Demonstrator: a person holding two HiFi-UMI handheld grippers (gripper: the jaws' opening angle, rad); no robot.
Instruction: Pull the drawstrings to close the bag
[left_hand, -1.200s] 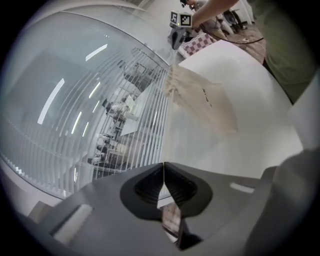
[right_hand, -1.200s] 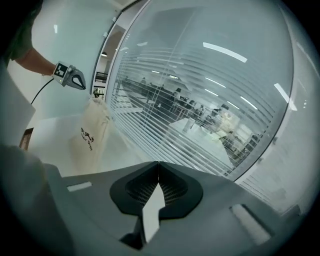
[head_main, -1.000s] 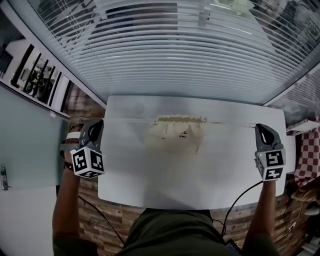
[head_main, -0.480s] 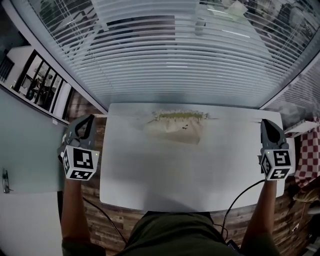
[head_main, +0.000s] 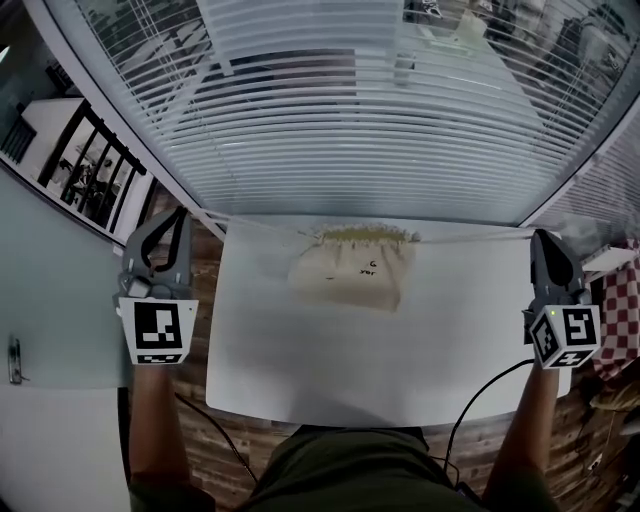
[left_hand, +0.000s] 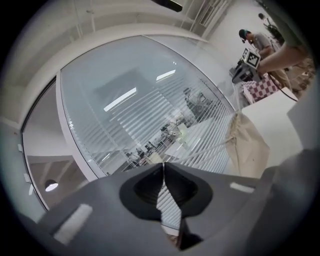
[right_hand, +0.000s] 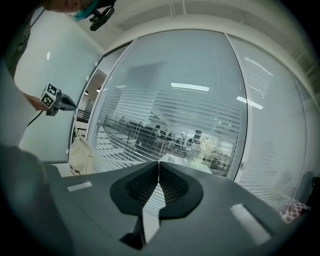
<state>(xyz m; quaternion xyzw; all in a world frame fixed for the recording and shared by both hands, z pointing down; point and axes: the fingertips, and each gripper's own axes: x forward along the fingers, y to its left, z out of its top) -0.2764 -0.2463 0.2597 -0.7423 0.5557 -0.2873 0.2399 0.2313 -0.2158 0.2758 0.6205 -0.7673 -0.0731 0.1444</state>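
The beige cloth drawstring bag (head_main: 350, 272) sits at the far middle of the white desk (head_main: 380, 370), its gathered mouth toward the slatted window blinds (head_main: 370, 130). From that mouth the left drawstring (head_main: 262, 227) and right drawstring (head_main: 475, 236) stretch taut outward. Left of the bag, the left gripper (head_main: 172, 214) has its fingers pressed together on its drawstring; right of the bag, the right gripper (head_main: 546, 236) pinches its own likewise.

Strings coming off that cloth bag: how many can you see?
2. One string runs from the bag's gathered top to the shut left tool; the other runs from that top to the shut right tool. Both look taut.
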